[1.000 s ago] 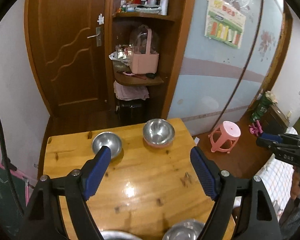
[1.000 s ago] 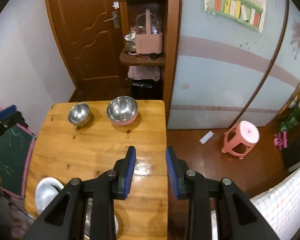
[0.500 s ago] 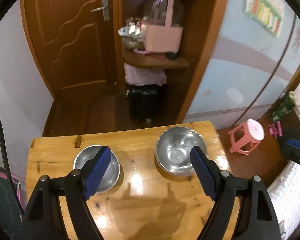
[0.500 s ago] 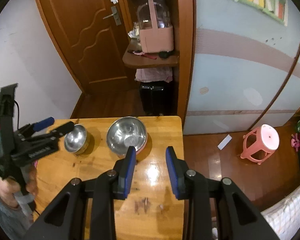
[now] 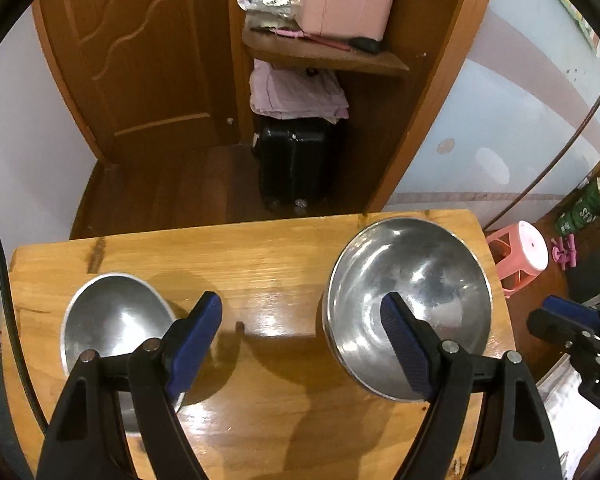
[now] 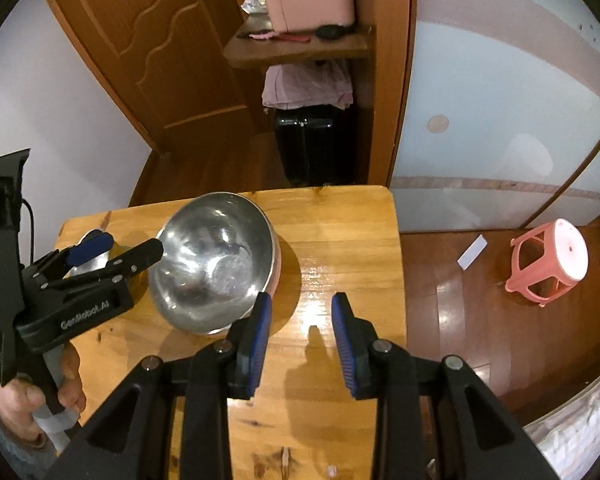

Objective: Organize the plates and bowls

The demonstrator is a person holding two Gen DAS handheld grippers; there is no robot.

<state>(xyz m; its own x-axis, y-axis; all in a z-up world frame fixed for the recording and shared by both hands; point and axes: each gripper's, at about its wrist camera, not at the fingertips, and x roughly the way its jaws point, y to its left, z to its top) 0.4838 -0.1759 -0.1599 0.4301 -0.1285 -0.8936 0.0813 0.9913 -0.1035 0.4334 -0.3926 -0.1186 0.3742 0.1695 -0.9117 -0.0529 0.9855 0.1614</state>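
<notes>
A large steel bowl [image 5: 408, 292] sits on a pink plate at the far right of the wooden table [image 5: 260, 252]; it also shows in the right wrist view [image 6: 216, 264]. A small steel bowl [image 5: 112, 320] sits at the far left. My left gripper [image 5: 300, 340] is open wide above the table between the two bowls, its fingers over their near rims. My right gripper [image 6: 300, 332] is open and empty, just right of the large bowl, above the table. The left gripper also shows in the right wrist view [image 6: 112, 248], over the small bowl [image 6: 90, 260].
The table's far edge drops to a wooden floor. Beyond stand a black suitcase [image 5: 292, 160], a brown door [image 5: 140, 60] and a shelf with a pink basket [image 5: 340, 0]. A pink stool [image 6: 548, 264] stands on the floor at the right.
Both grippers have moved forward and down towards the far bowls, which now look much larger. The near bowls at the table's front have left view. Both grippers stay open.
</notes>
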